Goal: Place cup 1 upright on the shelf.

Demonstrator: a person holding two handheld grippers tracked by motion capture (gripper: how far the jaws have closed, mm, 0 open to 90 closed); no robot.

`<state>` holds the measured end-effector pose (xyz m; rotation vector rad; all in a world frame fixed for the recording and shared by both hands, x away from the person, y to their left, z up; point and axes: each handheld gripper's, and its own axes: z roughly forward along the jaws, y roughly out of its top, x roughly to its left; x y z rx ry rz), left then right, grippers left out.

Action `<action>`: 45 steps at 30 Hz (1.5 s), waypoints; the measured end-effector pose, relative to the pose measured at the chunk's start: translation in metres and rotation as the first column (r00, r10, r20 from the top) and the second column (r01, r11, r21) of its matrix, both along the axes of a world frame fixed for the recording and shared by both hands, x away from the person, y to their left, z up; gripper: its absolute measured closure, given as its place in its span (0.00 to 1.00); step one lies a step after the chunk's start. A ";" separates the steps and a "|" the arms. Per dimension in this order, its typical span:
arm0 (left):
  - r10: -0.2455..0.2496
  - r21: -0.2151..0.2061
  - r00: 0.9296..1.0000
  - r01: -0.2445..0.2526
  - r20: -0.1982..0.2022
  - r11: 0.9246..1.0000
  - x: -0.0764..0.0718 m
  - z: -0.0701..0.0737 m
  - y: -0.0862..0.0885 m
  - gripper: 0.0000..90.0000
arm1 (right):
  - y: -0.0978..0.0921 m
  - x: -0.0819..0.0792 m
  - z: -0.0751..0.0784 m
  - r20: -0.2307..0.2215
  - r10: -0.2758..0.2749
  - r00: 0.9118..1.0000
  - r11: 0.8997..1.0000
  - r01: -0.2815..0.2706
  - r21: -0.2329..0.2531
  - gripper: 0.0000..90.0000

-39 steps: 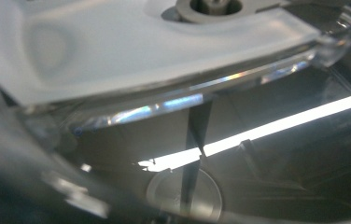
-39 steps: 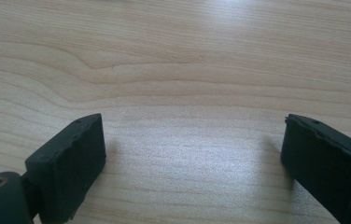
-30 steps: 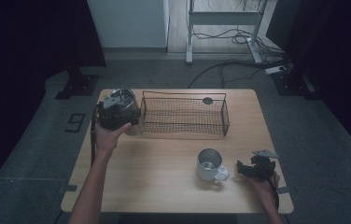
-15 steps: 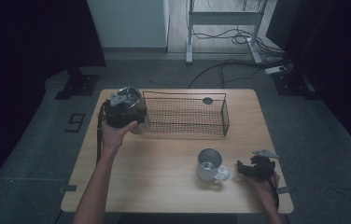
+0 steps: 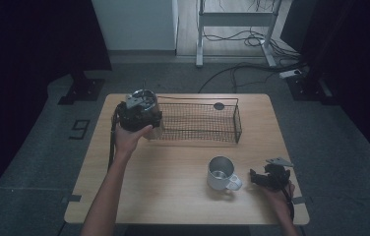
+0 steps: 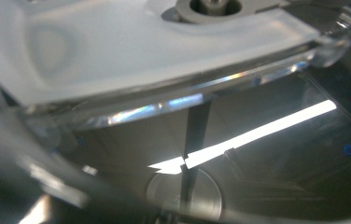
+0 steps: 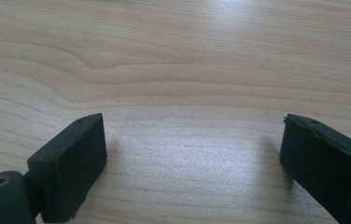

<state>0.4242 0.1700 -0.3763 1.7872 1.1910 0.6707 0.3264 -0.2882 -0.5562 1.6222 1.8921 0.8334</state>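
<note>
My left gripper is held up at the left end of a black wire basket, with a shiny cup riding on it. In the left gripper view the cup is so close that its gleaming rim and round bottom hide the jaws. A steel mug stands on the table's front right, handle toward my right gripper. That gripper rests low just right of the mug. Its jaws stand wide apart over bare wood, with nothing between them.
The wooden table has bare room in its middle and front left. A small black round thing lies at the basket's far side. Dark floor, cables and a metal stand lie beyond the table.
My left gripper has carried the shiny cup a little to the right and farther back, up to the basket's left end. The right gripper and the mug have not moved.
</note>
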 end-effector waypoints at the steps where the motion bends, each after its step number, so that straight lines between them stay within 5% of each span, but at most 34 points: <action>1: -0.001 -0.006 1.000 0.001 -0.001 1.000 0.001 0.000 -0.001 0.04 | 0.000 0.000 0.000 0.000 0.000 1.000 1.000 0.000 0.000 0.08; 45: 0.008 0.018 1.000 -0.008 -0.003 1.000 0.037 0.012 -0.034 0.04 | 0.000 0.000 0.000 0.000 0.001 1.000 1.000 -0.001 0.000 0.08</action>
